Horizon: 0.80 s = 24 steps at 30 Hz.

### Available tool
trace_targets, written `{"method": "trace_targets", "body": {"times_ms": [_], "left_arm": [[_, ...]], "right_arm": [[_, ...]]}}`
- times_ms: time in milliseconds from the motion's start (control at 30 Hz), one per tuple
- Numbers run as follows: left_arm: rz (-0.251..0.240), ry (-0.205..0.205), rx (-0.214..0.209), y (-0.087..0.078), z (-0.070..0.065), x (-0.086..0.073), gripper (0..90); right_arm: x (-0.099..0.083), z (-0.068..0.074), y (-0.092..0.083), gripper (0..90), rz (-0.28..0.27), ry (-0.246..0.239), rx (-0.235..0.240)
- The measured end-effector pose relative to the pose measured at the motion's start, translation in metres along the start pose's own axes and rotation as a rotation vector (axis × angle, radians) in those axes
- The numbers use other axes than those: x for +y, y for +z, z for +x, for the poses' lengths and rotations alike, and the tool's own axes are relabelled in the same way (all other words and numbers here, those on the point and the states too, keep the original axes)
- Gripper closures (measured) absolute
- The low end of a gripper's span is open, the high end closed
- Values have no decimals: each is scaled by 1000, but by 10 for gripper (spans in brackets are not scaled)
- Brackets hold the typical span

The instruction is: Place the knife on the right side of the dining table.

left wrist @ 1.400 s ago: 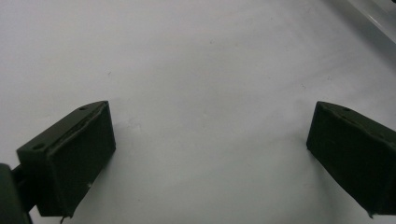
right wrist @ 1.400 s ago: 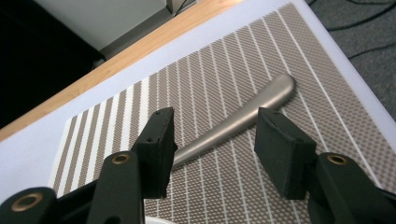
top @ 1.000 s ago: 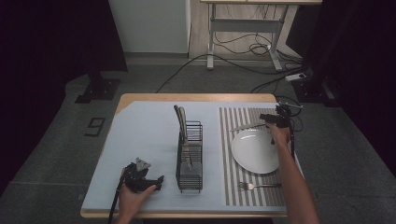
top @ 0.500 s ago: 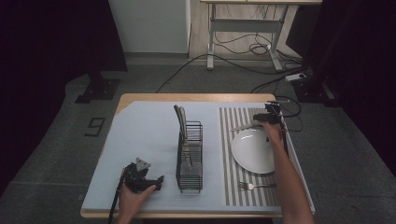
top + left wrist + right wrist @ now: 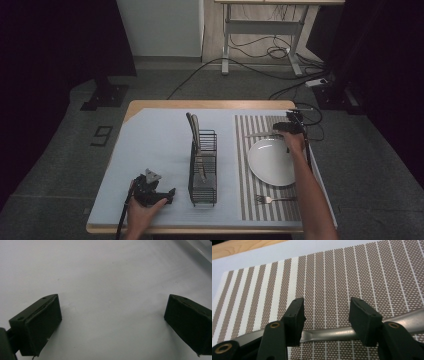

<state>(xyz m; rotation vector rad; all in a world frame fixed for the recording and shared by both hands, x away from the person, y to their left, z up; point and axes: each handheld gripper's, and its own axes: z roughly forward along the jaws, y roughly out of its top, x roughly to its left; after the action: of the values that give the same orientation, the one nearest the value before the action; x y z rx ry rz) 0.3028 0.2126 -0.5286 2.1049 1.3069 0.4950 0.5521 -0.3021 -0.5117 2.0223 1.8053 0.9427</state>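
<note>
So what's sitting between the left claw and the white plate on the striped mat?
In the high view, a black wire rack holding utensils stands between the left claw and the round white plate.

1. A flat silver metal knife (image 5: pixel 332 334) lies across the brown-and-white striped woven placemat (image 5: pixel 342 277), just beyond the round white plate (image 5: pixel 272 161).
2. A silver metal fork (image 5: pixel 272 199) lies near the placemat's near edge.

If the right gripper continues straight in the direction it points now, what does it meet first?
Probably the metal utensil handle lying across between the open right gripper; beyond it, the striped placemat. Depth is unclear.
</note>
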Motion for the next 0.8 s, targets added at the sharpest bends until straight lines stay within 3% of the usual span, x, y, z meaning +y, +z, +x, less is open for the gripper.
{"method": "trace_targets", "body": {"times_ms": [433, 600, 700, 800], "left_arm": [[0, 0, 0, 0, 0, 0, 5], [0, 0, 0, 0, 0, 0, 5], [0, 0, 0, 0, 0, 0, 5], [0, 0, 0, 0, 0, 0, 5]], "right_arm": [[-4, -7, -3, 453, -23, 52, 47], [-4, -8, -11, 458, -82, 73, 91], [-5, -2, -23, 455, -123, 45, 135], [-8, 1, -28, 452, -129, 28, 154]]}}
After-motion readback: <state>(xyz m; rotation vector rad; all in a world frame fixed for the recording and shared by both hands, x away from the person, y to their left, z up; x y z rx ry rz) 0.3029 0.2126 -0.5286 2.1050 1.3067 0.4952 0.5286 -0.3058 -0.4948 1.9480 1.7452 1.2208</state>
